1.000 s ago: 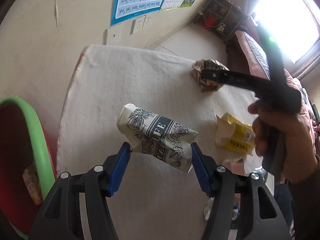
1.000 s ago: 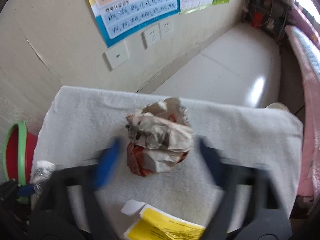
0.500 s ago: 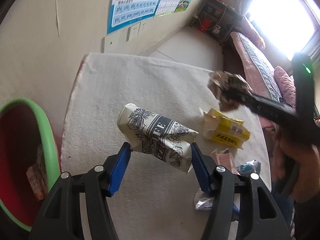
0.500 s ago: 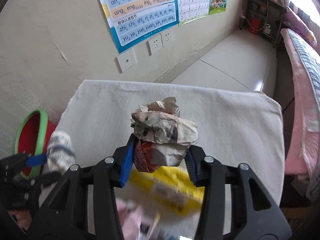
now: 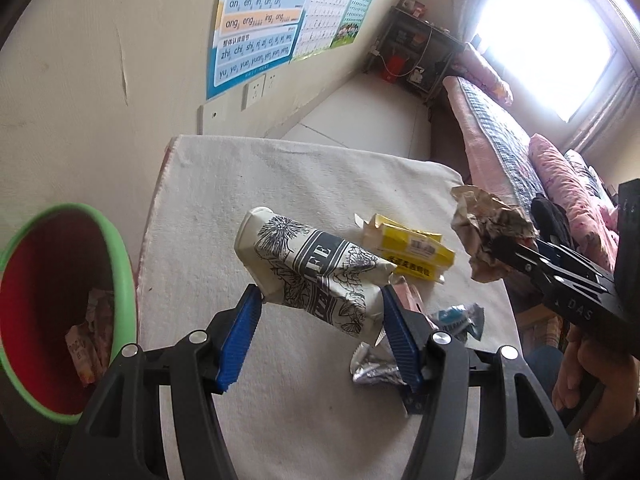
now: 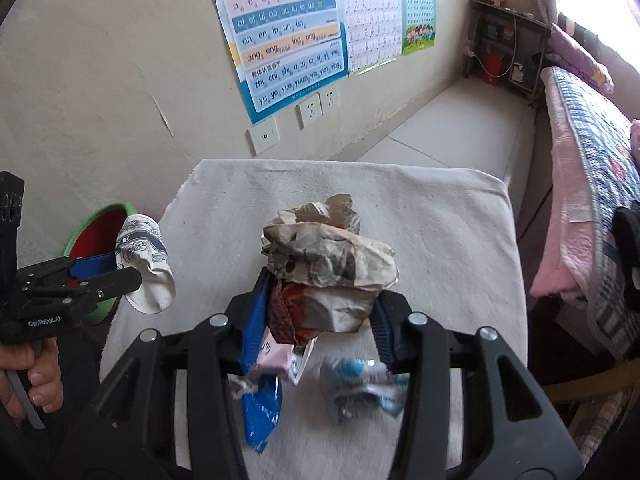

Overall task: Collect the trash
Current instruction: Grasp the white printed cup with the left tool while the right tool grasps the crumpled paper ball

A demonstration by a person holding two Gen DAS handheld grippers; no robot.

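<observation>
Both grippers have risen off the white towel-covered table [image 5: 280,176] since the earlier frames, each carrying its load clear of the cloth. Left gripper [image 5: 320,320] is clamped on a crushed paper cup [image 5: 312,272] with black floral print, blue pads pressing its lower end, the cup lying tilted across the jaws above the table's near half. Right gripper [image 6: 320,304] is clamped on a crumpled brown paper wad [image 6: 328,260], pads against its lower sides; the left wrist view shows the same wad [image 5: 488,232] held in the air off the table's right edge. Remaining on the table: a yellow carton [image 5: 412,252] just behind the cup, a pink wrapper [image 5: 408,296] beside the left gripper's right finger, a blue-and-white wrapper [image 5: 456,316] next to it, and a silver foil piece [image 5: 372,364] nearer the camera. A blue packet [image 6: 260,408] lies under the right gripper on the table's near edge. Left of the table stands a red bin with a green rim [image 5: 120,280], with some wrappers already inside. Behind the table is a cream wall with a pinyin poster [image 5: 256,20] and sockets. Right of the table runs a bed with pink bedding [image 5: 560,176]. A hand [image 5: 580,376] holds the right gripper's handle.
</observation>
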